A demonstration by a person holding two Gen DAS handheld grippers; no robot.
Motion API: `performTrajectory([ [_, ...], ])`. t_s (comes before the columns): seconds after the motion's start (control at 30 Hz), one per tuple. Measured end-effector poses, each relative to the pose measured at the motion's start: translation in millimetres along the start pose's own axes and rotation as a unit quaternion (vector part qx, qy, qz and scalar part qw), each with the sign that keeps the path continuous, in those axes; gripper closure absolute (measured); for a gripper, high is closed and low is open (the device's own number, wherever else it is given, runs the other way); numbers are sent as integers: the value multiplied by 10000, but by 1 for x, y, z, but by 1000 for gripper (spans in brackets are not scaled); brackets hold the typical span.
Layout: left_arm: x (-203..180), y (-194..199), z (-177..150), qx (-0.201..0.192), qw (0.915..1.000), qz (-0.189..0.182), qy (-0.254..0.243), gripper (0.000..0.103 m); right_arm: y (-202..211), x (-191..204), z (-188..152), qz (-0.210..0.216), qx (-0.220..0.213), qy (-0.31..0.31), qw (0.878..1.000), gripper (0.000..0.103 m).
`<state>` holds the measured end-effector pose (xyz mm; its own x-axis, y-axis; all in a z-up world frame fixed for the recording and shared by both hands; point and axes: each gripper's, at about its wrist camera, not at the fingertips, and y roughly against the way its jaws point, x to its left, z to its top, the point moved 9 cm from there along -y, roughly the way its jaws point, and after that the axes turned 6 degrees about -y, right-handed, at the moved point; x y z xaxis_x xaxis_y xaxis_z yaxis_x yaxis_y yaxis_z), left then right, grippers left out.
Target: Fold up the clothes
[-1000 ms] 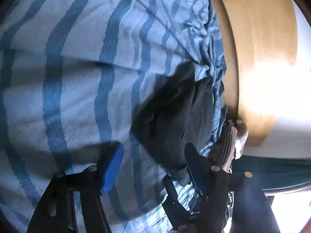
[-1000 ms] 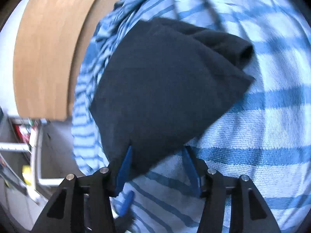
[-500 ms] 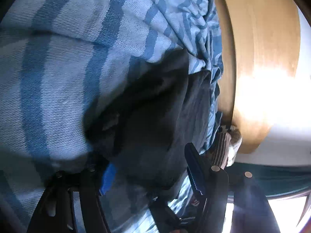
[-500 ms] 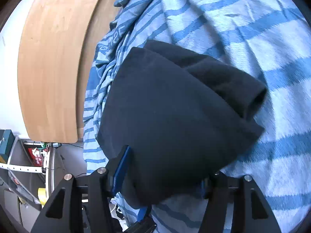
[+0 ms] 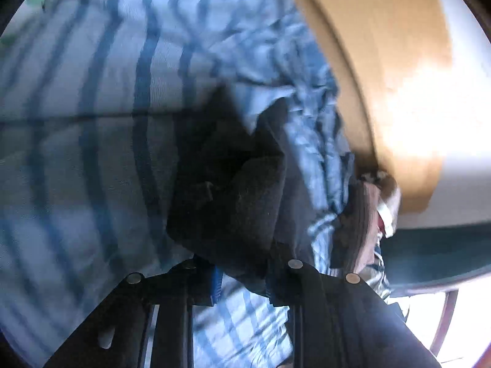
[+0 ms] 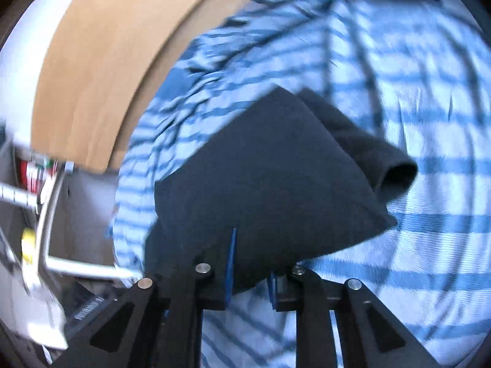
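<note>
A folded dark navy garment [image 5: 239, 190] lies partly lifted over the blue-striped bedspread [image 5: 92, 153]. My left gripper [image 5: 242, 285] is shut on the garment's near edge, cloth bunched between its blue pads. In the right wrist view the same dark garment [image 6: 270, 178] spreads as a flat panel, with a sleeve opening [image 6: 399, 178] at its right. My right gripper [image 6: 250, 279] is shut on its lower corner, which hangs between the narrowed fingers. The bedspread [image 6: 414, 122] shows below and to the right. Both views are motion-blurred.
A curved wooden bed board [image 5: 383, 61] [image 6: 107, 61] borders the bed. A brown-striped cloth bundle [image 5: 365, 214] sits at the bed's edge by the board. A white metal rack [image 6: 46, 245] with a yellow item [image 6: 29, 242] stands on the floor at the left.
Both grippers moved onto the dark garment's near edge and went from open to shut on it. The garment now rises off the bedspread and both cameras have pulled back.
</note>
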<state>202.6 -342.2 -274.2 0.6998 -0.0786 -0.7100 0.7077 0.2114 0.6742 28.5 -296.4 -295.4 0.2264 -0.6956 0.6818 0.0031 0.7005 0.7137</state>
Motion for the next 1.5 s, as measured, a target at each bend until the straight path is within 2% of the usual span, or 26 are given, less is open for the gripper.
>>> performTrajectory([
  [0.07,2,22,-21,-125,9994,223,-238,81,17,8,-17,-158,88,452,9988,84],
  [0.17,28,42,-62,-132,9969,661,-395,81,29,1,-57,-525,552,916,9929,84],
  [0.3,86,27,-100,468,9946,867,322,77,22,-32,-100,-1016,1092,943,9843,82],
  [0.37,98,25,-105,737,9916,922,533,71,20,-45,-109,-1273,1237,817,9807,70],
  [0.4,99,27,-104,867,9912,877,487,69,21,-50,-112,-1419,1300,789,9781,58],
  [0.43,99,29,-104,1026,9904,859,343,65,22,-55,-114,-1554,1352,766,9755,50],
  [0.5,99,41,-103,1335,9863,965,35,58,33,-50,-107,-1596,1226,820,9761,41],
  [0.53,100,49,-99,1324,9861,1005,36,51,38,-47,-104,-1617,1163,847,9763,33],
  [0.57,101,58,-94,1286,9862,1038,62,47,44,-45,-100,-1638,1099,874,9764,29],
  [0.6,102,66,-90,1249,9863,1070,87,47,50,-42,-96,-1659,1036,901,9765,25],
  [0.67,91,81,-73,948,9910,944,53,47,61,-37,-89,-1701,909,955,9766,23],
  [0.7,82,86,-62,811,9922,937,-123,47,65,-34,-86,-1705,850,974,9768,23],
  [0.73,73,88,-51,673,9922,977,-370,47,61,-27,-82,-1544,838,915,9802,25],
  [0.77,63,90,-39,534,9914,1023,-624,52,57,-21,-78,-1387,820,858,9832,32],
  [0.8,54,93,-27,394,9896,1068,-878,61,53,-15,-74,-1295,743,846,9852,37],
  [0.83,44,90,-18,353,9870,1119,-1098,83,51,-13,-68,-1320,628,908,9851,52],
  [0.87,37,84,-9,351,9851,1136,-1244,92,49,-10,-62,-1345,512,971,9848,68],
  [0.9,32,74,-2,379,9826,1237,-1329,93,47,-7,-56,-1376,398,1033,9843,72],
  [0.97,27,49,12,440,9756,1560,-1480,97,36,4,-37,-1583,193,1195,9799,85],
  [1.03,34,22,18,618,9662,1880,-1651,97,26,11,-25,-1663,153,1413,9758,88],
  [1.13,56,-12,20,956,9485,2418,-1808,97,1,8,-18,-1943,365,1671,9659,88],
  [1.17,67,-20,20,1066,9451,2536,-1766,97,-7,7,-16,-2036,436,1756,9622,88],
  [1.3,91,-21,30,1144,9605,2199,-1268,97,-39,3,-6,-2397,715,2086,9455,88],
  [1.37,97,-21,33,1178,9666,1983,-1117,97,-52,-6,-2,-2519,789,2124,9408,89],
  [1.5,103,-10,34,1123,9789,1516,-786,97,-60,-10,6,-2437,734,2088,9442,89],
])
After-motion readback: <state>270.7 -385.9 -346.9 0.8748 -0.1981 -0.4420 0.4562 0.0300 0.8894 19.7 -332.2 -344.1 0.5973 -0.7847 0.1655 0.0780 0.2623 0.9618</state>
